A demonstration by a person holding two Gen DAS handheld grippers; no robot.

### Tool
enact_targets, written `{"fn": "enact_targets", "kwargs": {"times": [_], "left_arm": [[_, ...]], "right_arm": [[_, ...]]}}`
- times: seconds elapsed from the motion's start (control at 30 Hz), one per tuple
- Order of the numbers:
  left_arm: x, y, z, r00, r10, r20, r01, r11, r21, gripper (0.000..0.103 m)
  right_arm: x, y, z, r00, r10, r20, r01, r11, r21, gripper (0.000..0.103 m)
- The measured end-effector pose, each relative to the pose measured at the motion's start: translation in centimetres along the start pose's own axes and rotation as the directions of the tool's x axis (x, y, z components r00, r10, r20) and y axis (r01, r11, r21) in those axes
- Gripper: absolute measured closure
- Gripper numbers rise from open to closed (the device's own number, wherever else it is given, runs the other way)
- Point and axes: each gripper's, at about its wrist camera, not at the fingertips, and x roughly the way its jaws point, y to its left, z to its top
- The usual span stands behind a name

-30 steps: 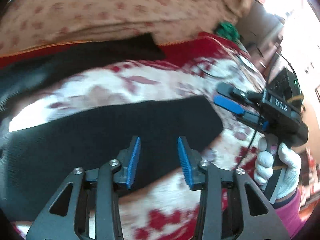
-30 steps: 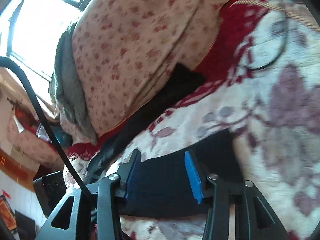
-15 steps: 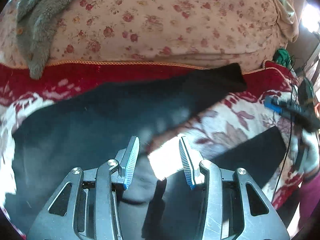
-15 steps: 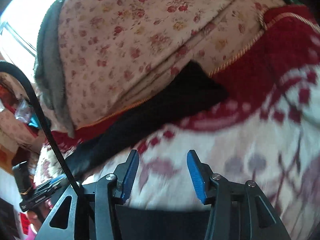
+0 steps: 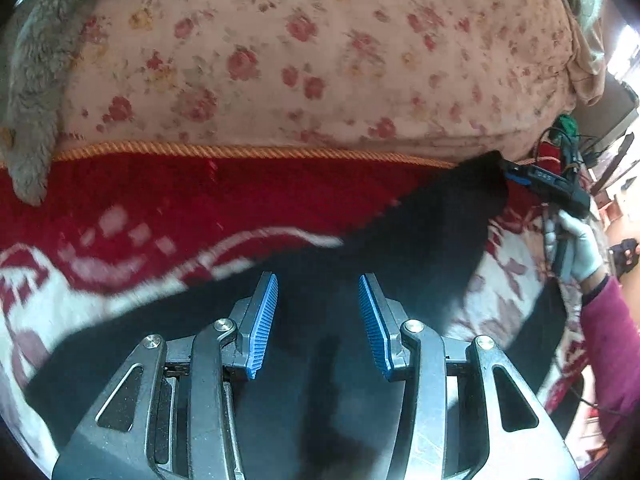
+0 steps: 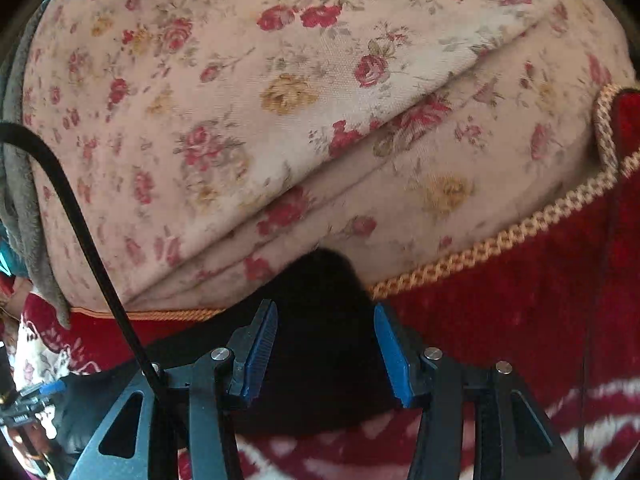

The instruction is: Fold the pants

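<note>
One pair of black pants (image 5: 400, 248) lies spread on a bed covered by a red and white patterned blanket (image 5: 160, 208). In the left wrist view the left gripper (image 5: 318, 320) has its two blue-padded fingers (image 5: 262, 320) spread apart with nothing between them; black cloth fills the space under and ahead of the fingers, and one leg runs up and to the right of the fingers toward the blanket's gold cord edge (image 5: 240, 151). To the far right of the fingers the right gripper (image 5: 516, 178) shows small, held by a white-gloved hand (image 5: 580, 248) with a magenta sleeve, its tip right at the end of that leg.

In the right wrist view the right gripper (image 6: 326, 348) also has its two blue fingers (image 6: 390, 354) parted, not clamped on anything. The rounded end of the pants leg (image 6: 320, 320) sits between and just ahead of the fingers; whether the pads touch the cloth cannot be told. Beyond the fingers rises one large floral quilt (image 6: 280, 100), folded in layers, and one grey fleecy cloth (image 6: 24, 220) hangs to the far left. One black cable (image 6: 80, 232) crosses left of the fingers. The left gripper (image 6: 36, 396) shows at the lower left edge.
</note>
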Motion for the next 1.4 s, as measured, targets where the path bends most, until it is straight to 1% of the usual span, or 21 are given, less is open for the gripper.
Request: {"fn": "enact_targets", "kwargs": {"times": [0.07,0.1,0.2,0.27,0.33,0.37,0.43,0.47,0.5,0.53,0.57,0.63,0.67,0.7,0.73,0.8,0.87,1.1,1.2,1.3,1.4], "left_arm": [[0.4,0.4,0.5,1.000,-0.009,-0.008,0.009,1.000,0.024,0.058],[0.8,0.6,0.8,0.999,-0.025,-0.027,0.026,0.999,0.040,0.052],[1.5,0.6,1.1,0.997,-0.045,-0.056,0.050,0.995,0.091,0.051],[2.2,0.3,1.1,0.996,-0.027,-0.081,0.038,0.989,0.139,0.051],[3.1,0.1,0.9,0.994,0.017,-0.109,0.005,0.981,0.196,0.051],[3.4,0.1,0.9,0.992,0.033,-0.118,-0.007,0.977,0.214,0.051],[4.1,0.0,0.7,0.990,0.040,-0.137,-0.007,0.972,0.234,0.051],[4.4,-0.2,0.6,0.989,0.045,-0.143,-0.009,0.970,0.243,0.051],[4.5,-0.2,0.6,0.989,0.047,-0.142,-0.010,0.969,0.248,0.051],[4.6,-0.2,0.6,0.990,0.046,-0.136,-0.011,0.969,0.246,0.051],[4.7,-0.2,0.7,0.990,0.051,-0.131,-0.018,0.970,0.243,0.053],[5.0,-0.3,0.7,0.989,0.086,-0.121,-0.056,0.971,0.232,0.077],[4.9,-0.5,0.7,0.989,0.095,-0.113,-0.067,0.971,0.227,0.083],[4.7,-0.6,0.6,0.988,0.115,-0.100,-0.089,0.968,0.233,0.092],[4.5,-0.9,0.5,0.987,0.137,-0.084,-0.113,0.963,0.244,0.095],[3.6,-1.7,0.2,0.985,0.167,-0.043,-0.149,0.952,0.267,0.097],[2.8,-2.1,-0.1,0.984,0.178,-0.010,-0.169,0.949,0.267,0.098],[-1.2,-3.9,-1.6,0.977,0.189,0.093,-0.207,0.943,0.260,0.099],[-3.2,-4.1,-2.4,0.975,0.177,0.134,-0.207,0.944,0.256,0.099],[-4.7,-5.7,-3.9,0.973,0.159,0.168,-0.198,0.948,0.250,0.099],[-6.5,-7.2,-5.8,0.970,0.140,0.199,-0.190,0.945,0.265,0.102]], "right_arm": [[0.6,-0.3,0.3,1.000,-0.022,-0.008,0.022,1.000,-0.011,0.055],[0.9,-0.4,0.5,1.000,-0.023,-0.012,0.023,1.000,-0.012,0.055],[1.7,-0.4,0.9,0.999,-0.012,-0.031,0.011,1.000,-0.025,0.055],[2.4,-0.2,1.1,0.999,-0.009,-0.041,0.007,0.999,-0.052,0.054],[3.0,0.2,1.4,0.999,-0.021,-0.039,0.018,0.997,-0.074,0.054],[3.3,0.2,1.7,0.999,-0.027,-0.039,0.023,0.996,-0.082,0.052],[3.6,0.1,2.0,0.999,-0.021,-0.042,0.018,0.997,-0.078,0.052],[3.5,0.0,2.0,0.999,-0.020,-0.039,0.017,0.996,-0.082,0.053],[3.6,0.1,2.0,0.999,-0.025,-0.037,0.022,0.996,-0.089,0.064],[3.5,0.1,1.8,0.999,-0.027,-0.037,0.023,0.995,-0.101,0.073],[3.5,0.2,1.6,0.999,-0.013,-0.047,0.008,0.993,-0.118,0.089],[3.1,1.0,1.0,0.999,-0.025,-0.034,0.019,0.988,-0.151,0.093],[2.7,1.3,0.8,0.999,-0.024,-0.021,0.020,0.985,-0.170,0.094],[2.2,1.5,0.6,1.000,-0.015,-0.013,0.013,0.984,-0.178,0.095],[1.7,1.7,0.4,1.000,-0.007,-0.003,0.006,0.983,-0.181,0.095],[-0.1,1.8,0.1,1.000,0.017,0.025,-0.012,0.983,-0.183,0.095],[-2.0,1.4,-0.1,0.998,0.043,0.049,-0.034,0.984,-0.174,0.095],[-8.8,0.8,-0.5,0.984,0.118,0.137,-0.093,0.980,-0.177,0.095],[-11.7,1.8,-1.6,0.974,0.149,0.168,-0.118,0.976,-0.182,0.095],[-14.2,2.1,-4.0,0.964,0.182,0.196,-0.146,0.972,-0.186,0.095],[-17.2,2.1,-6.5,0.952,0.214,0.217,-0.174,0.966,-0.189,0.095]]}}
